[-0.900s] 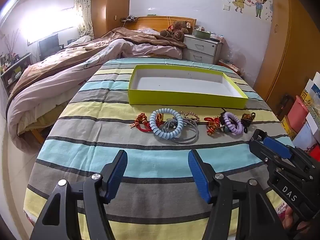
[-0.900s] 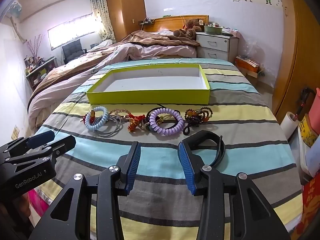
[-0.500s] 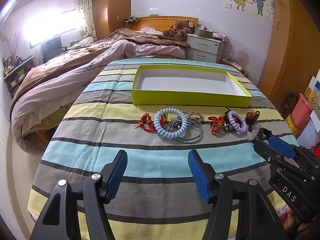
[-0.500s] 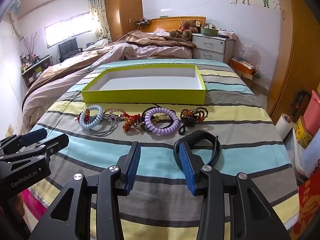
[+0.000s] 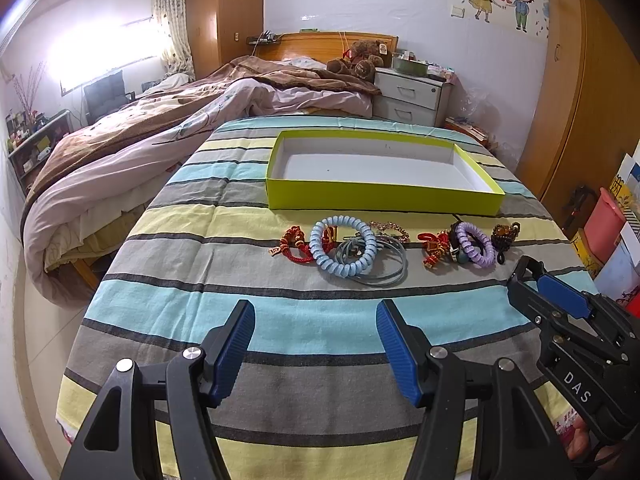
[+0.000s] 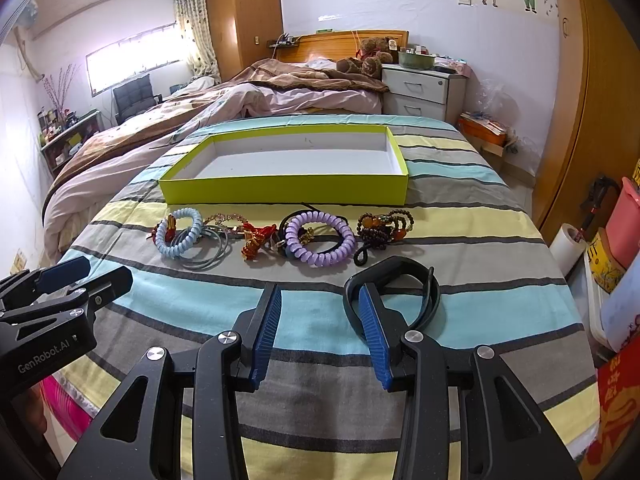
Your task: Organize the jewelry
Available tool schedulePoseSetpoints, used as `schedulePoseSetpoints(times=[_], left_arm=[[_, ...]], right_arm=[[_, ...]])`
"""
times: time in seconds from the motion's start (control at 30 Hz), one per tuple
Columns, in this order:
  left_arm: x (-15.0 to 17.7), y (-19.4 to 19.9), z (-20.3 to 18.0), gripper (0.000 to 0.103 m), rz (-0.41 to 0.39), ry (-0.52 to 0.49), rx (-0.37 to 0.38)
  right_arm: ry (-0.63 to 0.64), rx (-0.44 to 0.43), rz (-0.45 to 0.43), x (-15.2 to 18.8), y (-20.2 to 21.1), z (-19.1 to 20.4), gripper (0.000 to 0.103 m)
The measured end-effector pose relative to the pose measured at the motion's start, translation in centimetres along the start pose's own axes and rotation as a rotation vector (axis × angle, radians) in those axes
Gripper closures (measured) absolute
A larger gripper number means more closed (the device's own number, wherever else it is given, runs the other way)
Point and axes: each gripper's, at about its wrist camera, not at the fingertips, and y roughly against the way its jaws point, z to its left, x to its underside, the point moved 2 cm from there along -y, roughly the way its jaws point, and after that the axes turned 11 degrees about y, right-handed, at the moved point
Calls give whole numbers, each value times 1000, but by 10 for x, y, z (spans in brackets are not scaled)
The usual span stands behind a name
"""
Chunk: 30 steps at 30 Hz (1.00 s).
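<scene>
A row of jewelry lies on the striped cloth in front of an empty lime-green box [image 5: 380, 200] [image 6: 280, 192]. It holds a red knotted bracelet [image 5: 296, 244], a light blue coil ring [image 5: 320, 248] [image 6: 160, 236], thin grey bangles [image 5: 384, 272], a purple coil ring [image 5: 464, 236] [image 6: 320, 260] and a brown bead bracelet [image 6: 384, 228]. My left gripper [image 5: 314, 320] is open over the cloth, short of the row, with nothing between its fingers. My right gripper [image 6: 320, 300] is open too. A black band [image 6: 424, 280] loops around its right finger.
The striped table drops off at its left, right and near edges. A bed with a rumpled duvet [image 5: 160, 140] lies to the left and behind. A white nightstand [image 6: 420, 92], a wooden wardrobe and stacked boxes [image 5: 604, 224] stand on the right.
Both views have shifted slightly: the jewelry row sits a little further right in the left wrist view and a little further left in the right wrist view. Neither gripper's opening looks different.
</scene>
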Motion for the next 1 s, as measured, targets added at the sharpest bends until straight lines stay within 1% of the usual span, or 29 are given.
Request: schedulePoseSetpoints(times=[1.0], left_arm=[[0,-1,5,40,3,-1,-7]], right_arm=[[2,1,5,1,2,0,61]])
